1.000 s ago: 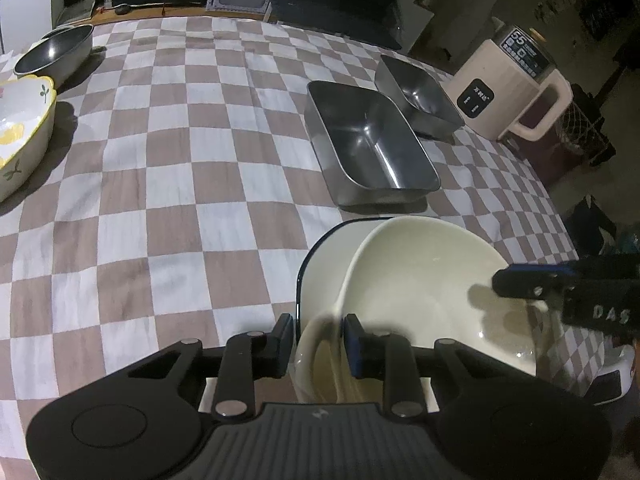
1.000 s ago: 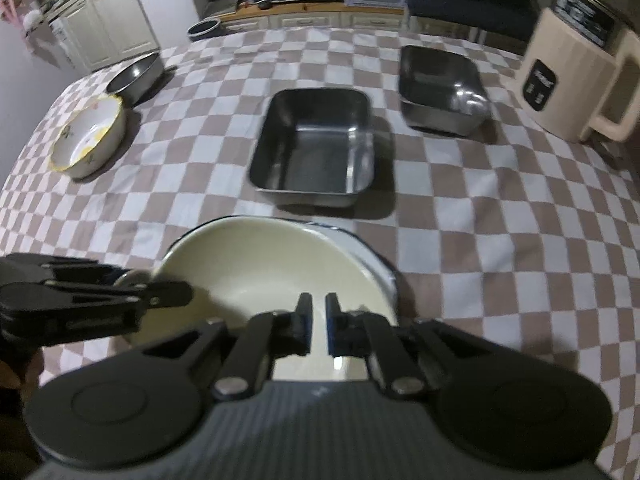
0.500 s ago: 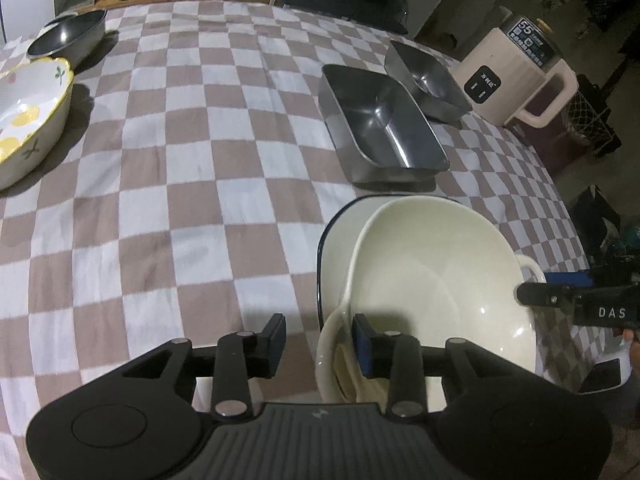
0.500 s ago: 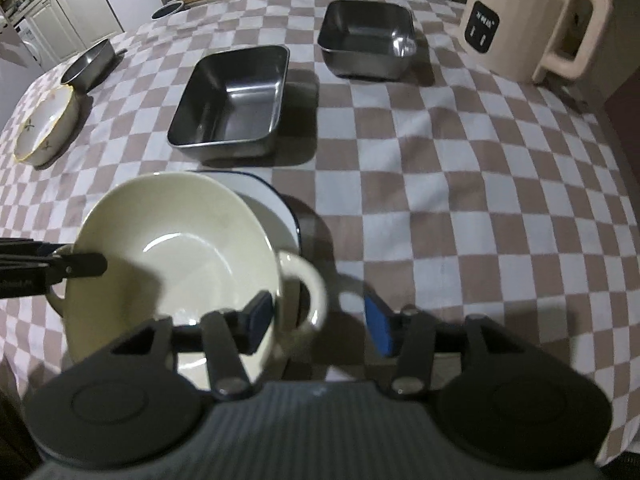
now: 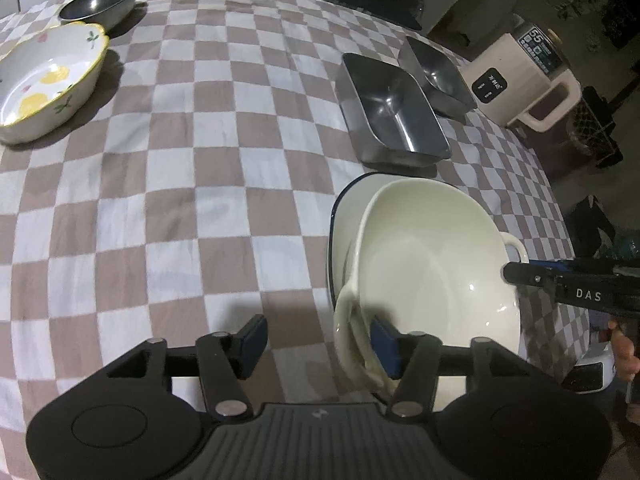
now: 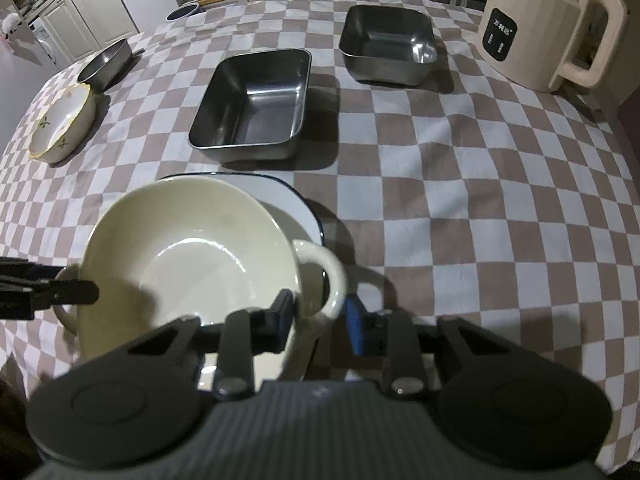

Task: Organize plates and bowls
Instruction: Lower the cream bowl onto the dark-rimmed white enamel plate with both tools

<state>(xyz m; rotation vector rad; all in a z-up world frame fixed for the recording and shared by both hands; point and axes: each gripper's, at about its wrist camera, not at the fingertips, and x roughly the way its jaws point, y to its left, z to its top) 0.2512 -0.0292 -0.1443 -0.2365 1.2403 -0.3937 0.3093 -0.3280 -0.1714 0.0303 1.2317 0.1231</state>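
Both grippers spread wide around the cream bowl (image 6: 188, 248) handles: left gripper (image 5: 318, 346), right gripper (image 6: 320, 316). "DAS" printed on right gripper; kettle (image 5: 516, 76) display reads "55".

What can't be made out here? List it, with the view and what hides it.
- Blue-rimmed plate: both views, mostly covered by the cream bowl; whether the bowl rests flat on it is unclear.
- Small dark bowl at the far edge: right wrist view, too small to identify.
- Kettle display: left wrist view, too small to read fully.
- Right claw: left wrist view shows only one fingertip; the frame edge cuts the rest.
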